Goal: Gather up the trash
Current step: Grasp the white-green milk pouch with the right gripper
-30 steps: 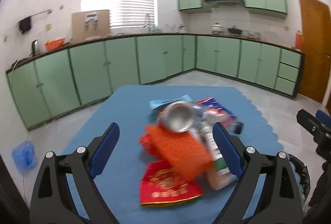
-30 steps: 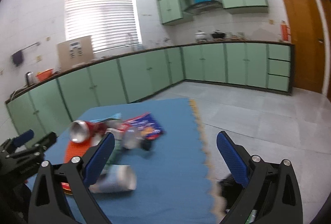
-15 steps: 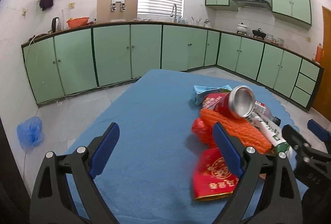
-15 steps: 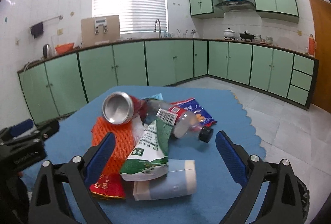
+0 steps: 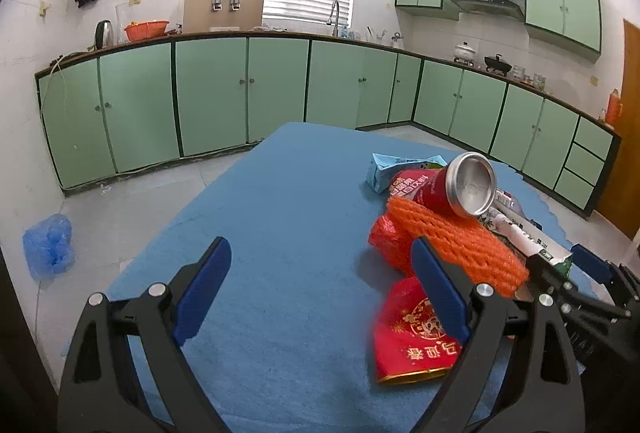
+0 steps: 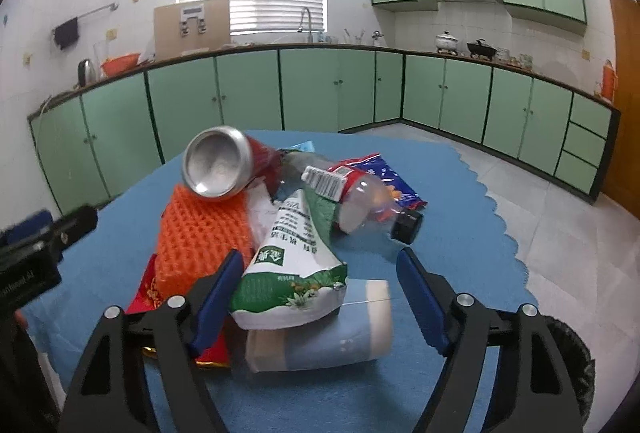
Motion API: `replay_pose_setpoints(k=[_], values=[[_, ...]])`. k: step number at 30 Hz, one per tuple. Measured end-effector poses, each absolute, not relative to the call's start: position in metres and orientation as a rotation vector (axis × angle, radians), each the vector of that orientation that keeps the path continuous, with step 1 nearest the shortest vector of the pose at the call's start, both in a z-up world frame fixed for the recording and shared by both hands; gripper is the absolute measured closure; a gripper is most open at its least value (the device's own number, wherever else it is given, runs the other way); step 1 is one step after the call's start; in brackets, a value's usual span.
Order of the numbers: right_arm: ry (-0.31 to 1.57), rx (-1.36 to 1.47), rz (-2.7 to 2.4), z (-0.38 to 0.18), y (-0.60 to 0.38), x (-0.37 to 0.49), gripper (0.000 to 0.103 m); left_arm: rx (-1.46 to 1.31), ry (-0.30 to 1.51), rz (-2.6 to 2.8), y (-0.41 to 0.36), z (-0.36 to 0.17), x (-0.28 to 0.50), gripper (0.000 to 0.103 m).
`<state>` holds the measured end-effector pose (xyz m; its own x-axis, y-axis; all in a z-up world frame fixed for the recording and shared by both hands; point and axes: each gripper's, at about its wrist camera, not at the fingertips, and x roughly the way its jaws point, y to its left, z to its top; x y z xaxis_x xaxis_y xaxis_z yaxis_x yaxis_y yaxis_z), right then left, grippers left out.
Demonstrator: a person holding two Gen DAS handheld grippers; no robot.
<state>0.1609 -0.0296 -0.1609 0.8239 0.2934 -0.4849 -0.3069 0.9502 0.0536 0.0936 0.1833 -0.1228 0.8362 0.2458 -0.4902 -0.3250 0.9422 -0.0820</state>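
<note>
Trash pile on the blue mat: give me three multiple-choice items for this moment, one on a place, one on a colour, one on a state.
1. Where does the red aluminium drink can lie?
A. on the orange foam net sleeve
B. on the floor
C. inside the black bin

2. What colour is the cap of the clear plastic bottle?
A. white
B. black
C. yellow

3. What is between the fingers of the right gripper?
A. nothing
B. the red can
C. the green-and-white plastic pouch and the pale blue paper roll, not yet pinched

Answers:
1 A: the can rests tilted on the net's upper end on the blue mat.
2 B: the dark cap shows at the bottle's right end.
3 C: the jaws are closing around both, with gaps still showing at the pads.
</note>
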Motion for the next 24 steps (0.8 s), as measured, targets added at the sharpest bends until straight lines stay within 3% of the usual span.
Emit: replay_pose_setpoints(k=[10, 13, 15, 24], values=[[0.540, -0.048, 0.334, -0.158, -0.016, 0.183, 0.026, -0.167, 0.500, 0.293, 0.182, -0.127, 0.096, 0.014], [0.581, -0.015, 0.356, -0.162, -0.017, 0.191, 0.038, -0.165, 0.499, 0.297, 0.182, -0.127, 0.097, 0.014], [0.622, 0.009, 0.387, -0.167, -0.020, 0.195, 0.054, -0.165, 0.500, 0.298, 0.184, -0.127, 0.097, 0.014], [0.612, 0.024, 0.416, -0.160, -0.032, 0.185, 0.056, -0.162, 0.503, 0.271, 0.176, -0.127, 0.099, 0.014]])
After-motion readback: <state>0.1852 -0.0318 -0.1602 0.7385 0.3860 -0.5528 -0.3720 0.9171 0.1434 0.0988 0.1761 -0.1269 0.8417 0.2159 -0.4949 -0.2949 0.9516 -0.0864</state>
